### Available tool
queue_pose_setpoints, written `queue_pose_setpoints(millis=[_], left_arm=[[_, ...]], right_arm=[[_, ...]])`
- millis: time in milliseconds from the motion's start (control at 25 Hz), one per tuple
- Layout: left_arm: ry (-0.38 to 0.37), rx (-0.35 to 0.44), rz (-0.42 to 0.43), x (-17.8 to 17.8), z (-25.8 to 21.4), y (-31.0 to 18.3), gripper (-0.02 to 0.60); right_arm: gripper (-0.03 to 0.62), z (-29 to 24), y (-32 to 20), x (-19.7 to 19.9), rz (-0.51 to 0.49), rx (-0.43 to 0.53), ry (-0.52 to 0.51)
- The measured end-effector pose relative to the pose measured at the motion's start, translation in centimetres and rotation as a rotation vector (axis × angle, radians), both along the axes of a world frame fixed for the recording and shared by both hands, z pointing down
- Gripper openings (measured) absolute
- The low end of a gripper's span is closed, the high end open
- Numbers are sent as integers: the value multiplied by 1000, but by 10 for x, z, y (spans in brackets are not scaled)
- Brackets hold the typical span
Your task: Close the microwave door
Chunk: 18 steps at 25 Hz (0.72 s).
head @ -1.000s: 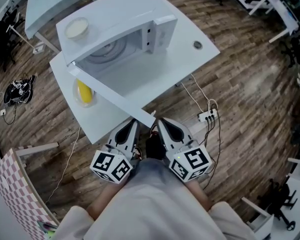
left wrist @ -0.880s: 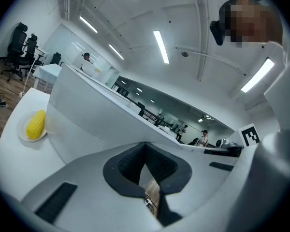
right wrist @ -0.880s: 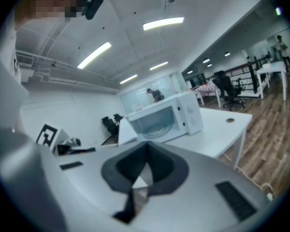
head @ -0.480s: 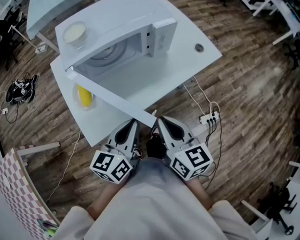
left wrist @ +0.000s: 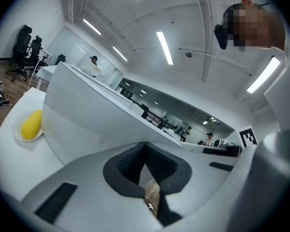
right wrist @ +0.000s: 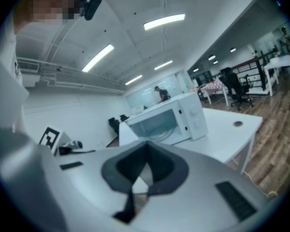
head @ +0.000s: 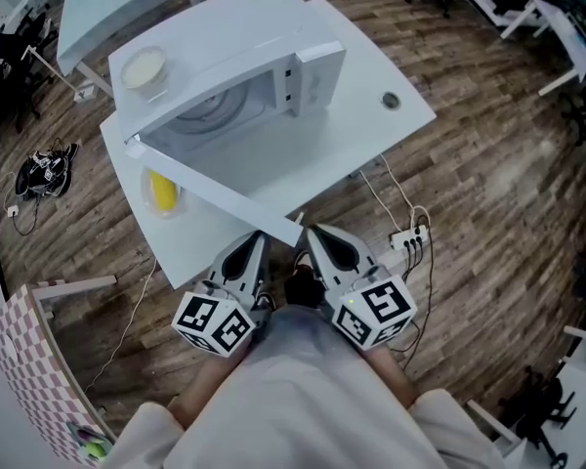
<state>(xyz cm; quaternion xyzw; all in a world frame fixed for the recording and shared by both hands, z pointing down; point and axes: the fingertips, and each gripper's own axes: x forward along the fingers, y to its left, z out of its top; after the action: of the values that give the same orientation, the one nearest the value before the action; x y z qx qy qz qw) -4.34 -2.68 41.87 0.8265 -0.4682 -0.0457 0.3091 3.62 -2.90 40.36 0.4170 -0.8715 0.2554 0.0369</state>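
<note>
A white microwave stands on a white table. Its door hangs wide open, and the door's free end reaches the table's front edge near me. The cavity and glass turntable are visible. My left gripper and right gripper sit side by side just below the door's free end, both shut and empty. In the left gripper view the door fills the space beyond the left gripper. The right gripper view shows the microwave beyond the right gripper.
A pale bowl rests on the microwave's top. A yellow corn cob on a plate lies on the table left of the door, also seen as the corn cob. A power strip and cables lie on the wooden floor.
Both grippers stay where they were, shut. The door has not visibly swung; only the head camera's framing shifts slightly.
</note>
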Motion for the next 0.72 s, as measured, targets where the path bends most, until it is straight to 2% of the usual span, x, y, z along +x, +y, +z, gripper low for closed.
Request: queue_pose_setpoints(millis=[720], left_arm=[[-11, 26, -79, 7, -2, -12, 17]], right_arm=[[18, -6, -5, 4, -128, 11, -72]])
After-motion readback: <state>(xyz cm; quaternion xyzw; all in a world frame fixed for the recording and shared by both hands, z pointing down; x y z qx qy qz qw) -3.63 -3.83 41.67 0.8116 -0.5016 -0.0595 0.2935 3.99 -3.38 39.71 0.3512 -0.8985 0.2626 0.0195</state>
